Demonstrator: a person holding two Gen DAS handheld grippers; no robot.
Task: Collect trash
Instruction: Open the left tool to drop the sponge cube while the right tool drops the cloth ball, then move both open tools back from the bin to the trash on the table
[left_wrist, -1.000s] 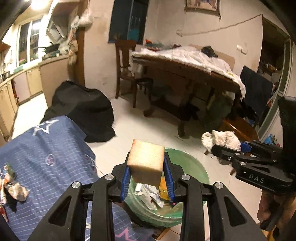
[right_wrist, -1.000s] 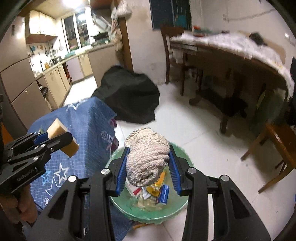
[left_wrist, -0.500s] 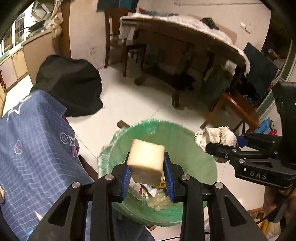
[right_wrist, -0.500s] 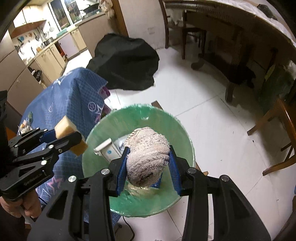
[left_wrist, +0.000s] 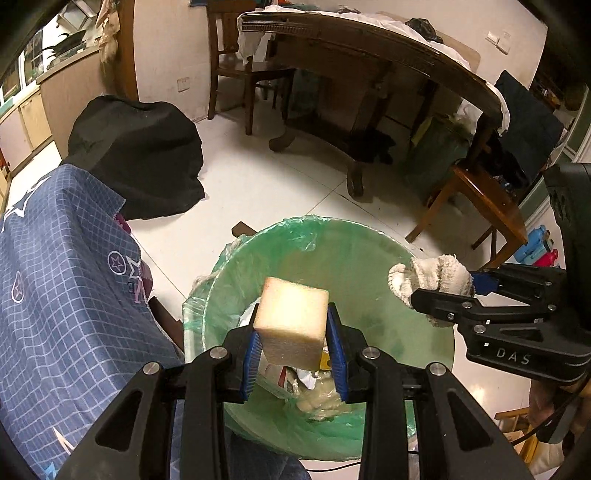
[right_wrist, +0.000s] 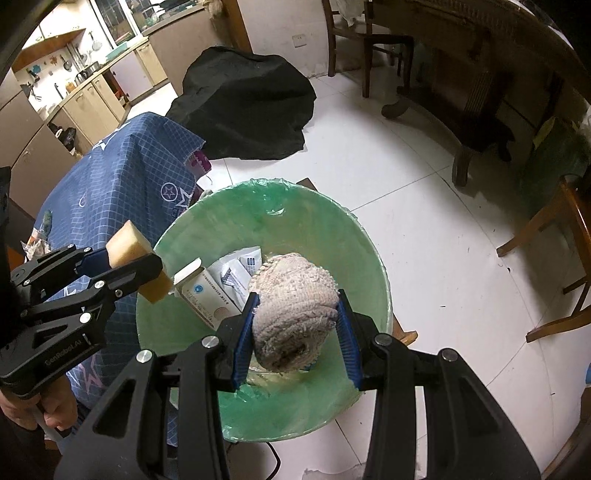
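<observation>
Hovering over the round bin lined with a crinkly green plastic bag (left_wrist: 332, 243), the left gripper (left_wrist: 293, 343) pinched a spongy pale-yellow foam cube (left_wrist: 291, 325) while the right gripper (right_wrist: 295, 325) squeezed a balled-up nubby off-white knit rag (right_wrist: 293, 310). White cartons (right_wrist: 214, 291) lay inside. A blue grid-patterned cloth (left_wrist: 55, 280) hung just beside the bin on glossy white floor tiles (right_wrist: 424, 221), with a black fabric heap (right_wrist: 243, 107) and a dark wooden table (left_wrist: 369, 66) farther off.

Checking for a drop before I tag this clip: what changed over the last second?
Both tools came down and tipped toward the green-lined bin, which now fills each view. Nothing was let go: the left tool still clamps the sponge block, and the right tool still clamps the balled rag. The trash in the bin looks unchanged.
</observation>
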